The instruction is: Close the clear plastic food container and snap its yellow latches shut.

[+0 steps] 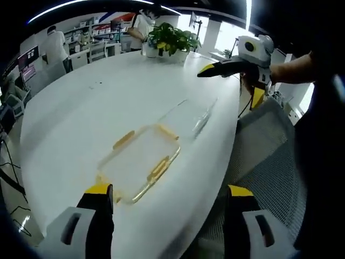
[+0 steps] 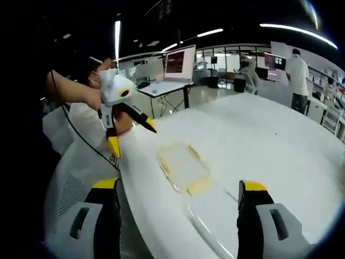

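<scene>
clear container [image 1: 141,162] — yellow latches [image 1: 158,168], white table [image 1: 70,118]

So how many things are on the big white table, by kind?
Clear container with yellow latches: 1
Clear lid lying beside it: 1
Potted green plant: 1
Total: 3 on the table

clear lid [image 1: 188,116] faint, monitor [image 2: 180,61] unreadable
</scene>
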The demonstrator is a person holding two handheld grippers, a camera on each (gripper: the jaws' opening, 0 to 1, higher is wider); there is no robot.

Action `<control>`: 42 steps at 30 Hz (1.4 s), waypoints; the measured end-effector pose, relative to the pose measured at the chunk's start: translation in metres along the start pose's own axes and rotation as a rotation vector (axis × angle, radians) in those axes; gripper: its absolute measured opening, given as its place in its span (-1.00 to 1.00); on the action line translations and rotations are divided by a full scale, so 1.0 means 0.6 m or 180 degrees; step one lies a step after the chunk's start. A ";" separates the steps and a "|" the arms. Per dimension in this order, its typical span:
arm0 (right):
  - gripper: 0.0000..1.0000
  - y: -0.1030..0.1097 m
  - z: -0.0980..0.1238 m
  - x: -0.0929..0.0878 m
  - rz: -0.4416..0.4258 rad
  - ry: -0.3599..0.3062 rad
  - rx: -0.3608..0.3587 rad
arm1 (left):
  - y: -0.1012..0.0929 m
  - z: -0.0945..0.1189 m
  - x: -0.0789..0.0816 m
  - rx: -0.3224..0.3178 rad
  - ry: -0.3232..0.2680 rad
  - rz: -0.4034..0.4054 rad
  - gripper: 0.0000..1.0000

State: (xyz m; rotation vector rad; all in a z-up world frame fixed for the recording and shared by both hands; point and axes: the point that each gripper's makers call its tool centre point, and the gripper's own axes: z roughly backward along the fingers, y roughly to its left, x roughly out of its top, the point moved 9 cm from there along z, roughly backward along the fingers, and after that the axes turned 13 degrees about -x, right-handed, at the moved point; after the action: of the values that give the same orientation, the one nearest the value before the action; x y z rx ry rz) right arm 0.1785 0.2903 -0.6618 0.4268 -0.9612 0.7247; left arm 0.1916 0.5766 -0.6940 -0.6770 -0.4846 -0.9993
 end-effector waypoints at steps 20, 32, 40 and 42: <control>0.73 -0.006 -0.083 0.013 0.0481 0.0408 0.0194 | 0.083 -0.004 -0.017 -0.0139 0.0419 -0.0139 0.62; 0.65 -0.002 -0.124 0.005 0.0770 0.0704 0.0286 | 0.122 -0.015 -0.024 -0.0214 0.0786 -0.0257 0.57; 0.62 -0.006 -0.150 -0.009 0.0949 0.1002 0.0355 | 0.142 -0.031 -0.016 -0.0301 0.1022 -0.0452 0.57; 0.57 -0.011 -0.156 -0.012 0.1010 0.1095 0.0360 | 0.145 -0.036 -0.015 -0.0327 0.1072 -0.0515 0.56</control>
State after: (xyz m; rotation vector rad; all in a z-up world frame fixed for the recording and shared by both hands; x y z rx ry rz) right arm 0.2354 0.3414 -0.7163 0.2373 -0.6696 1.1050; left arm 0.2657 0.5990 -0.7403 -0.5517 -0.1951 -1.2704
